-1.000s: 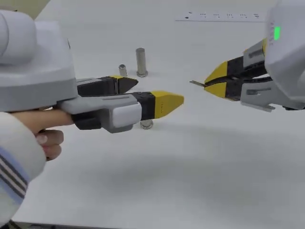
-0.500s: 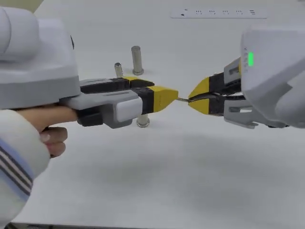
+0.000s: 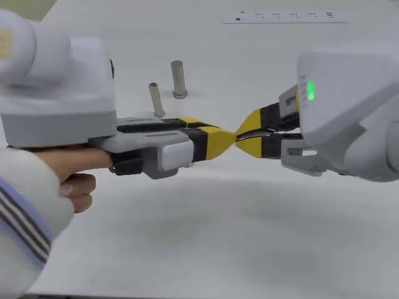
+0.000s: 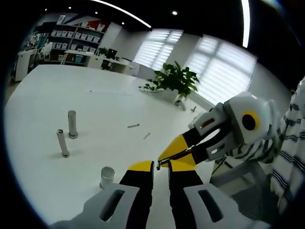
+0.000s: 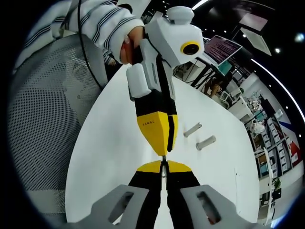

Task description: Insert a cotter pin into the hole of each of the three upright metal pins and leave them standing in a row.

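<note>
Nothing legible so far. There's small dark lettering on the yellow tip of the left gripper (image 5: 165, 153) in the right gripper view, too tiny to make out. The white strip (image 3: 283, 16) far back carries dark marks, blurred and unreadable.

a potted plant (image 4: 176, 80) stands by bright blinds (image 4: 221, 71), and a power strip (image 3: 285, 17) lies on the white table (image 3: 249, 237).

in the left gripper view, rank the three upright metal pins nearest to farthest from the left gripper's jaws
1. Short pin, on the table just beside the left gripper, toward the view's left.
2. Thin pin, further out on that side.
3. Thick tall pin, just beyond the thin one, farthest.
</note>
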The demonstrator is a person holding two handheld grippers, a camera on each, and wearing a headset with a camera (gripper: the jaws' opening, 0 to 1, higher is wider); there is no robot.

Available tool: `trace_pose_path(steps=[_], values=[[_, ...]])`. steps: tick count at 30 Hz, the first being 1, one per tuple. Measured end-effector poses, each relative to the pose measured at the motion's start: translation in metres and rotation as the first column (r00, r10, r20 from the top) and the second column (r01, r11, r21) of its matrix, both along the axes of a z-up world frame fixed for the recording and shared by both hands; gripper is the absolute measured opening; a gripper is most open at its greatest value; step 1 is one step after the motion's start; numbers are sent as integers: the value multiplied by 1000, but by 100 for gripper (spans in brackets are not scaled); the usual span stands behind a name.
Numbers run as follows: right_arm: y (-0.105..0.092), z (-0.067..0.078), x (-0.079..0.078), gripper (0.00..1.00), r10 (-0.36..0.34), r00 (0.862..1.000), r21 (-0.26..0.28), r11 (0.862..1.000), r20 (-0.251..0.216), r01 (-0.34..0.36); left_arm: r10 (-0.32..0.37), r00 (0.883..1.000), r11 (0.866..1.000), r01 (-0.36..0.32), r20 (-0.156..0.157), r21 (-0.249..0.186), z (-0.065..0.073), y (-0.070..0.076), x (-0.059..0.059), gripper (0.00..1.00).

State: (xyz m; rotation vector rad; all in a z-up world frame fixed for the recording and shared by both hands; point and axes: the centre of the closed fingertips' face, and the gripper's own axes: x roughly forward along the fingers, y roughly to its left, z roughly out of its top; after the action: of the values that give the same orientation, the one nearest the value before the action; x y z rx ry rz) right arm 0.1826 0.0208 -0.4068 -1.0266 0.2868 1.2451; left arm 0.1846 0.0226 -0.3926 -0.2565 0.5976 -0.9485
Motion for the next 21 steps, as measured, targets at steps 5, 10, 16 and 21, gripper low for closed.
trace_pose_path(steps=[5,10,16,21], values=[[2,-1,0,0,6,1000,-5,1000,1,-6,4,1000,1000,-4,-2,23,-6,0,-1,6],[4,0,0,0,11,1000,-5,1000,1,-11,9,1000,1000,-9,-8,17,-7,1,-2,4],[10,0,-2,0,25,1000,-7,1000,8,-25,17,1000,1000,-17,-26,-10,-5,2,-2,0],[13,1,-2,0,27,1000,-4,1000,11,-27,24,999,1000,-24,-25,-7,-5,5,-2,0]])
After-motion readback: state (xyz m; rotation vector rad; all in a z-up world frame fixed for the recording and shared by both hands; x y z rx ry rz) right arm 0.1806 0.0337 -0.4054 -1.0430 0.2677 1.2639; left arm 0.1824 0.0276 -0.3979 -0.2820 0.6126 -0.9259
